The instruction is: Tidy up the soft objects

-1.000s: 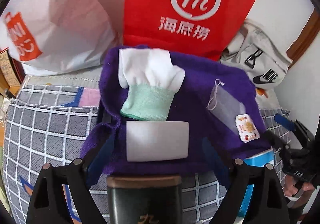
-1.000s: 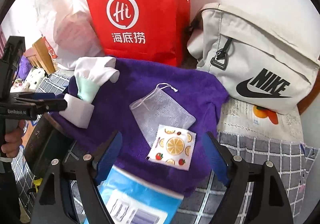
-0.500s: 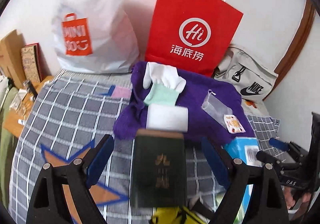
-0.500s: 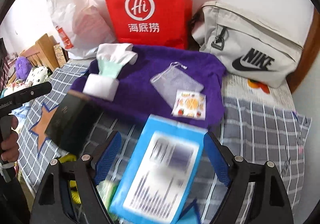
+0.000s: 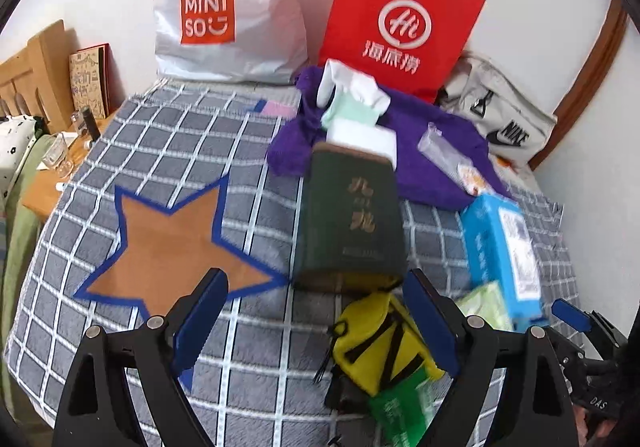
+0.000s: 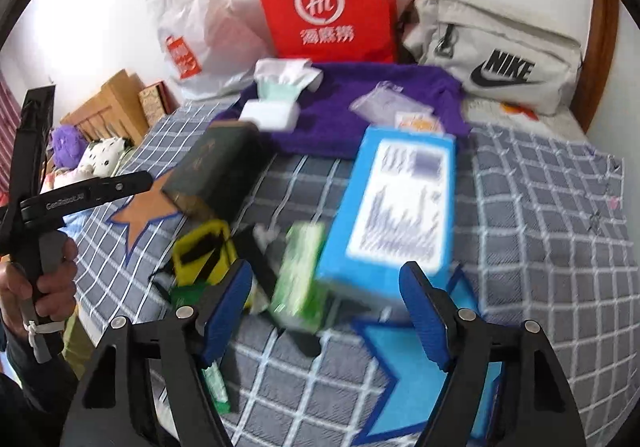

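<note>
A: Far on the bed, against the bags, the purple towel [image 5: 436,167] lies spread; on it sit a white-and-mint glove [image 5: 352,95], a white sponge block [image 5: 362,137], a mesh pouch [image 6: 384,101] and a fruit-print sachet [image 6: 414,123]. Looks like a sorting mat for soft items.

B: Nearer pile?

A: Dark green box [image 5: 350,219], blue box [image 6: 400,215], yellow pouch [image 5: 380,343], green packet [image 6: 302,271], all unsorted, near the grippers.

B: Jaws?

A: Left gripper [image 5: 316,319]: wide apart, empty, yellow pouch just beyond its tips. Right gripper [image 6: 326,307]: closing, pads touching nothing, green packet and blue box ahead. Likely lining up a pick.
</note>
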The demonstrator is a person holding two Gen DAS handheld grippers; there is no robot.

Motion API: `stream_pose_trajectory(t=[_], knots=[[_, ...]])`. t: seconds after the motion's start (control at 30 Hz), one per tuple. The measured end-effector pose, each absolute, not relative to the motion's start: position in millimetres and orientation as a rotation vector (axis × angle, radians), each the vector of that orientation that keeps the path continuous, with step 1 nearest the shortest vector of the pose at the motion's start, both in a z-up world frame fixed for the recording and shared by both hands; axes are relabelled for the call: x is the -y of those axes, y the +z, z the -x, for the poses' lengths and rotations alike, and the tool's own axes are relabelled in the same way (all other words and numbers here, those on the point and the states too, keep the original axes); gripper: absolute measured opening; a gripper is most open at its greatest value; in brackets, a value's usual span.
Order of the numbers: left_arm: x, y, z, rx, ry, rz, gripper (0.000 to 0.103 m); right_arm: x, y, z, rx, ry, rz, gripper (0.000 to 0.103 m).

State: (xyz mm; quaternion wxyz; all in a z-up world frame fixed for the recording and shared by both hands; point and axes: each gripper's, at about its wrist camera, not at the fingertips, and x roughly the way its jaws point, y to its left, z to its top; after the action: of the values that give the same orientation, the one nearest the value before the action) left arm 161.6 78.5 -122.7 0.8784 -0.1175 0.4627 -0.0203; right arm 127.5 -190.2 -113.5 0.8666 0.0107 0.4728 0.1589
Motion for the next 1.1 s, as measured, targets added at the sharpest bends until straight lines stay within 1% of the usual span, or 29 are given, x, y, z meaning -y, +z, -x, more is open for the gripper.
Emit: stream_pose_trajectory(t=[0.03,0.1,0.17,0.37,0.43,0.47,0.5,0.53,0.57,0.67,0.9,1.1], knots=[[-79.2,-126.8,-159.0,-0.975,-0.038,0.242,0.088,187.4,-118.2,-124.9,-0.996,0.335,-0.025,0.07],[-81.2,-132.0,-153.9,-0.974,-0.026,0.243,0.088,181.9,-126.1,-119.7,-1.008,0.326,-0.009,0.062],[-83.9,-136.7,-148.3,-0.974,-0.02,0.251,0.088,175.5,-134.7,-118.2,-1.021,0.306,0.027,0.058],[-90.1,-147.0,-135.2,-0.975,-0.028,0.251,0.088,170.4,-153.1,-128.5,-1.038,0.284,-0.01,0.058],[-91.3,-151.1,-132.3,-0.982,-0.053,0.257,0.088,163.5,-161.6,-134.5,-1.056,0.299,-0.001,0.054],[-90.8,-152.8,-130.6,-0.986,-0.058,0.254,0.088,160.6,-165.2,-136.2,-1.065,0.307,-0.002,0.048],[-89.7,-154.3,-128.5,-0.991,-0.058,0.241,0.088,158.1,-167.8,-137.3,-1.067,0.313,-0.002,0.034],[-88.3,-155.1,-127.2,-0.995,-0.058,0.227,0.088,155.7,-169.2,-137.2,-1.062,0.311,0.007,0.027],[-86.6,-155.3,-125.2,-0.997,-0.059,0.212,0.088,153.8,-169.7,-136.3,-1.05,0.303,0.022,0.021],[-83.7,-154.7,-120.1,-1.003,-0.063,0.204,0.088,154.5,-166.4,-131.7,-1.035,0.308,0.017,0.02],[-65.5,-158.1,-99.9,-1.031,-0.101,0.215,0.088,172.7,-140.5,-98.2,-0.981,0.331,-0.013,0.019],[-39.8,-164.9,-84.4,-1.063,-0.149,0.243,0.088,189.8,-133.9,-64.6,-0.948,0.341,0.021,0.019]])
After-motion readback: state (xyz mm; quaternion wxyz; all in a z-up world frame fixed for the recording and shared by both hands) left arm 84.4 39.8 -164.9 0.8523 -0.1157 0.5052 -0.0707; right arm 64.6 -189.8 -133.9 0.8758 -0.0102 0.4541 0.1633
